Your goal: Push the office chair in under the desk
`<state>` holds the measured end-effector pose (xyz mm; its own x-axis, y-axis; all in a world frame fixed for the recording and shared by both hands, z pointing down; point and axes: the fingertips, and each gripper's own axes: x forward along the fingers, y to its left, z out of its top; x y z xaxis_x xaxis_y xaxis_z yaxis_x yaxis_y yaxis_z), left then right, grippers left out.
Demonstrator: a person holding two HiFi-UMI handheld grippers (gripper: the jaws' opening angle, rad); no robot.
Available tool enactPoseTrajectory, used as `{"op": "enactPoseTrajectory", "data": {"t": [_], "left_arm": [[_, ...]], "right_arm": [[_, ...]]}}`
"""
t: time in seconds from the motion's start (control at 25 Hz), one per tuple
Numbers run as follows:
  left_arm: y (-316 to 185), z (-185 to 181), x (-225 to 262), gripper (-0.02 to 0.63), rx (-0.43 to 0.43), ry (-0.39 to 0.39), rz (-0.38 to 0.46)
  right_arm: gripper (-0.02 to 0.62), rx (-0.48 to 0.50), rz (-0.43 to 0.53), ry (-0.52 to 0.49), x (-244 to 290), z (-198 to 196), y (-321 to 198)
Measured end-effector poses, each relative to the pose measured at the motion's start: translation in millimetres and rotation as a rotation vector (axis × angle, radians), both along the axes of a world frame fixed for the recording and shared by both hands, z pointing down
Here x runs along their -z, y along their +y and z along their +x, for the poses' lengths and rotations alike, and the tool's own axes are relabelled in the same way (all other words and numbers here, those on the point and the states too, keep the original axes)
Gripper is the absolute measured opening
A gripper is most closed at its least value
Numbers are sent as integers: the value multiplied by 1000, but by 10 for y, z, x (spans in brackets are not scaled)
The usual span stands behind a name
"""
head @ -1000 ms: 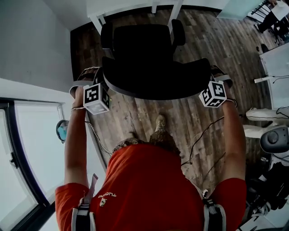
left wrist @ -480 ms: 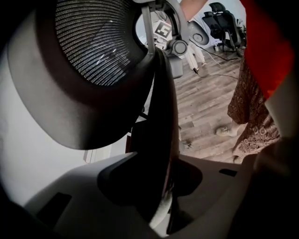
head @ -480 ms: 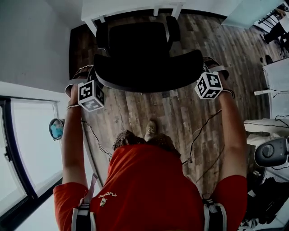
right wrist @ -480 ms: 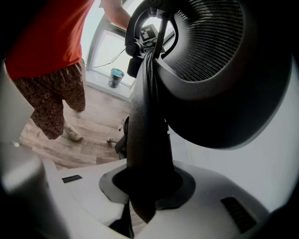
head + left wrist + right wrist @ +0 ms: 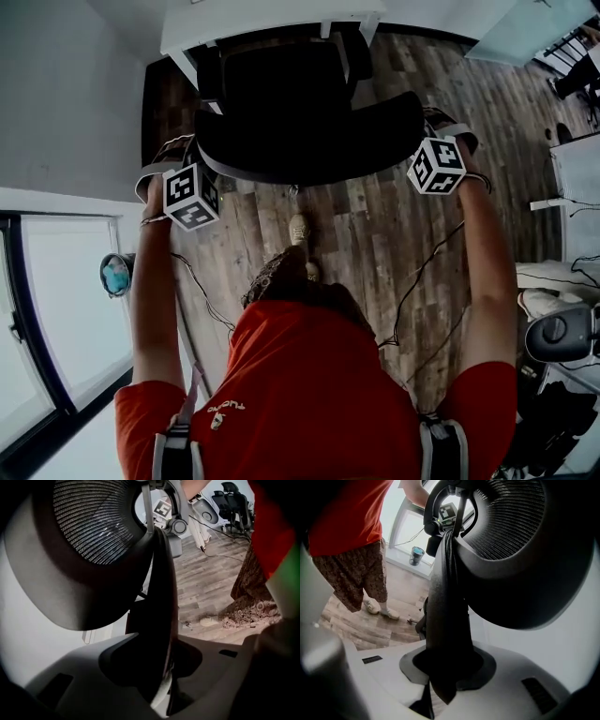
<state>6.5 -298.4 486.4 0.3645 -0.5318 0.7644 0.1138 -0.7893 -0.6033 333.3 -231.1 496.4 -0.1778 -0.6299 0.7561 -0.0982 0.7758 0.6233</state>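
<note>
Position: office chair [image 5: 309, 141] upper centre, at desk [image 5: 262, 13] | left gripper [image 5: 161, 667]: jaws just closing, gripping backrest rim | right gripper [image 5: 440, 672]: clamped on backrest rim

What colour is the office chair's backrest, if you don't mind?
The backrest is black; head view shows it best.

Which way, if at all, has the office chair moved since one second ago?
Yes. The chair has rolled toward the white desk; the strip of floor between its seat and the desk's edge has nearly closed.
</note>
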Motion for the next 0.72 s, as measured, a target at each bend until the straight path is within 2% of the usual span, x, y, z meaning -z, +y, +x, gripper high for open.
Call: {"op": "enactPoseTrajectory", "data": {"t": [0.4,0.72], "left_arm": [[-675,302,35,143,13,22,18],[-1403,399,30,144,31,18,29]], "right_arm": [[98,16,11,-10,-20,266,-736],[98,28,12,-5,-19,418,-1467]]}}
